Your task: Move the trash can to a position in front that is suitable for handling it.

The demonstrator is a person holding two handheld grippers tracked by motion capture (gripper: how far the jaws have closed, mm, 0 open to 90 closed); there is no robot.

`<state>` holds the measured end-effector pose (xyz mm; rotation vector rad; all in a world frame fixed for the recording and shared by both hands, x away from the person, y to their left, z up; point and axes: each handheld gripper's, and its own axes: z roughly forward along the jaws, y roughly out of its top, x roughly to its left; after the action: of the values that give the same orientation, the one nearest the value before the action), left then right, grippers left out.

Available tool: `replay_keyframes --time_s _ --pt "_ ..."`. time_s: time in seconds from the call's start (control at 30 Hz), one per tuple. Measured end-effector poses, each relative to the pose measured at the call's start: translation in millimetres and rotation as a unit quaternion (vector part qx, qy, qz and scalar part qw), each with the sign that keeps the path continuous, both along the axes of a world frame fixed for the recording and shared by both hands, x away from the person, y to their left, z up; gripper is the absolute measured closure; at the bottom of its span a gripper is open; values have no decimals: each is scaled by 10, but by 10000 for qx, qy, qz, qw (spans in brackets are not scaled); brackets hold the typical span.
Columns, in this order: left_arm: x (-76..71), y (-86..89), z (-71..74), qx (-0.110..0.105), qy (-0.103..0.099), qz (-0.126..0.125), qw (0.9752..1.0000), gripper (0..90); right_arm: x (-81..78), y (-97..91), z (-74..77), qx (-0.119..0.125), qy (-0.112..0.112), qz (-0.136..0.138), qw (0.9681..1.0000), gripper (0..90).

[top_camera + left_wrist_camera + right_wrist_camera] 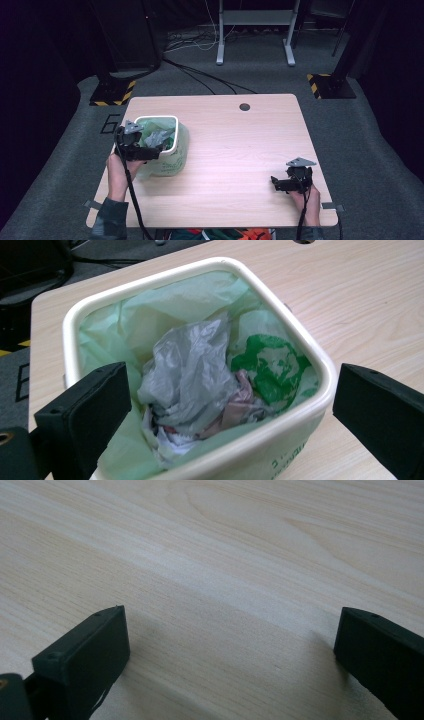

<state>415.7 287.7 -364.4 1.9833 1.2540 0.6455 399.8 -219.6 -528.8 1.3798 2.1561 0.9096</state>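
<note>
Bin, white, green-lined, stands at the table's left side, holding crumpled grey plastic. Left gripper hovers at its near rim, jaws spread. Advise pinching liner edge squarely. Right gripper rests well apart, jaws spread, nothing between them.

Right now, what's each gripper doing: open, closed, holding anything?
Left gripper: open, jaws wide over the white plastic bin lined with a green bag, holding nothing.
Right gripper: open, empty, above the wooden table.

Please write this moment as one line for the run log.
left gripper: open, at rim of bin | bin: green liner, crumpled grey bag inside | right gripper: open, over bare table
</note>
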Motion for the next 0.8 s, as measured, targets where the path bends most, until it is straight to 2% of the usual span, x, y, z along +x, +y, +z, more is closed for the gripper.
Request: replay_keyframes --time_s 0.23,0.4,0.63,0.8 --pt "198 -63 -23 -168 166 -120 9996 36 0 0 0 -1 0 2 10000 4" --pt "299 -100 -44 -96 295 -144 9994 37 0 0 0 3 1 -1 10000 4" --pt "502 -189 -105 -16 586 -202 9981 37 0 -1 0 -1 0 2 10000 4" --pt "583 -245 -120 -24 662 -259 9975 73 1 -1 0 -2 -2 3 10000 4"
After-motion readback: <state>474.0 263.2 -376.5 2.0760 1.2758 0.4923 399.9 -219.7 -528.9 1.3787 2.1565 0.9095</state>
